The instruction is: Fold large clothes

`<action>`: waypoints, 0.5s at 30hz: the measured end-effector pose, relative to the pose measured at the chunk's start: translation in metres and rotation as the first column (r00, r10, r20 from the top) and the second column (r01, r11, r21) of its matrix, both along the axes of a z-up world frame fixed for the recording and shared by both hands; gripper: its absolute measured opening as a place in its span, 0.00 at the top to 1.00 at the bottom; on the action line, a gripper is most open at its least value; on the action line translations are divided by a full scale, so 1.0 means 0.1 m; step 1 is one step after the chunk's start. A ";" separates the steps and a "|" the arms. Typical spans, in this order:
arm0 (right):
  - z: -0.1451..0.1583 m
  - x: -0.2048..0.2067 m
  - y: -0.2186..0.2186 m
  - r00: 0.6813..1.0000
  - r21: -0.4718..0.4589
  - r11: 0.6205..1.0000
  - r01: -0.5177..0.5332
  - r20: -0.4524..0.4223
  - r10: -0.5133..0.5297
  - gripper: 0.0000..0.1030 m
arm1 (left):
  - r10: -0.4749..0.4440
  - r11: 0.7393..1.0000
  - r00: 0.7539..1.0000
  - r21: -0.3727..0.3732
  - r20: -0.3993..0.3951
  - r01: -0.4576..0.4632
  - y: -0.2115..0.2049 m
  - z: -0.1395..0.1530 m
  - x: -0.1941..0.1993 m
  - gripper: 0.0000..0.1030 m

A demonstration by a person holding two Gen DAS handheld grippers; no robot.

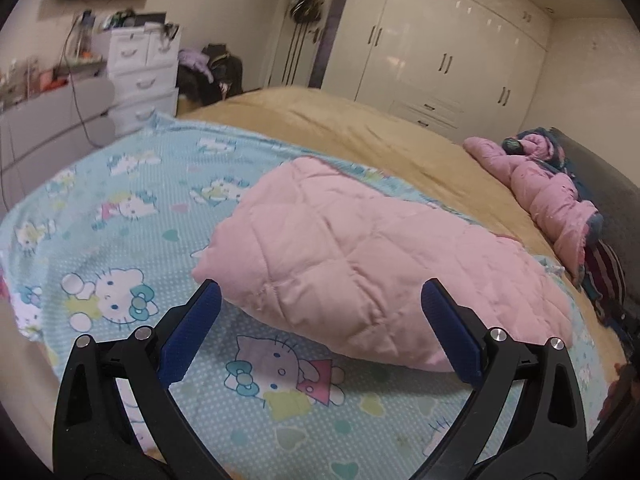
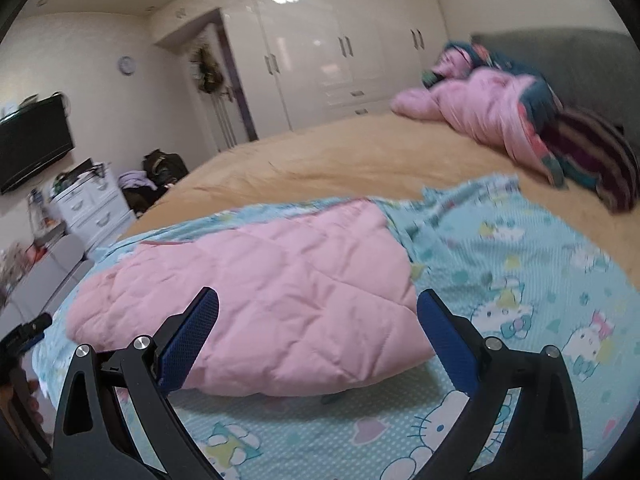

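Home bedroom: bed (image 1: 360, 120), wardrobe (image 1: 440, 40).

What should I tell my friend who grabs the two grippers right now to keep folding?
Left gripper: fingers open, holding nothing.
Right gripper: fingers open, holding nothing.
The pink quilted garment lies folded into a bundle on the blue cartoon-cat sheet, spread over the tan bed cover.
Done: this piece looks folded and let go.
Left: probably the crumpled pink jacket in the clothes pile by the headboard; tidy the bundle's edges if needed.
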State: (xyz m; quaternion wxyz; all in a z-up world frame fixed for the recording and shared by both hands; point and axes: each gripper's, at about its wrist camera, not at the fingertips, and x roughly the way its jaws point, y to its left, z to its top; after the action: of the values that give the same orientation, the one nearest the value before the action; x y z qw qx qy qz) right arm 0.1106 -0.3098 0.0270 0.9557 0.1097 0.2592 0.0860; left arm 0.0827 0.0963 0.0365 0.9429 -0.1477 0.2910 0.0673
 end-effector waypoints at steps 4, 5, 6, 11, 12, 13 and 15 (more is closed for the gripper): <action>0.17 -0.25 0.09 0.998 -0.006 0.999 -0.039 0.041 0.039 0.04 | -0.025 0.999 0.999 0.038 0.036 0.024 -0.15 0.14 -0.18 0.09; 0.20 -0.31 0.10 0.998 -0.011 0.999 -0.042 0.055 0.043 0.04 | -0.029 0.999 0.999 0.046 0.043 0.027 -0.18 0.16 -0.21 0.09; 0.22 -0.37 0.11 0.997 -0.014 0.999 -0.047 0.066 0.048 0.04 | -0.036 0.998 0.998 0.053 0.050 0.033 -0.21 0.17 -0.25 0.09; 0.20 -0.64 0.20 0.992 -0.032 0.996 -0.082 0.095 0.084 0.04 | -0.066 0.994 0.996 0.088 0.060 0.061 -0.40 0.19 -0.44 0.09; 0.18 -0.67 0.22 0.992 -0.033 0.996 -0.088 0.091 0.091 0.04 | -0.068 0.993 0.996 0.097 0.059 0.062 -0.44 0.18 -0.48 0.09; 0.14 -0.70 0.24 0.991 -0.036 0.994 -0.105 0.084 0.107 0.04 | -0.070 0.992 0.996 0.105 0.059 0.064 -0.47 0.17 -0.50 0.09; 0.08 -0.75 0.29 0.991 -0.041 0.993 -0.108 0.075 0.110 0.04 | -0.080 0.991 0.995 0.116 0.058 0.073 -0.54 0.13 -0.56 0.09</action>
State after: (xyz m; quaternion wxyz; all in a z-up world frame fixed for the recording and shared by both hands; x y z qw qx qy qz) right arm 0.0351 -0.2803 0.0348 0.9608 0.0742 0.2290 0.1375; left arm 0.0262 0.0425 0.0494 0.9603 -0.0847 0.2625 0.0429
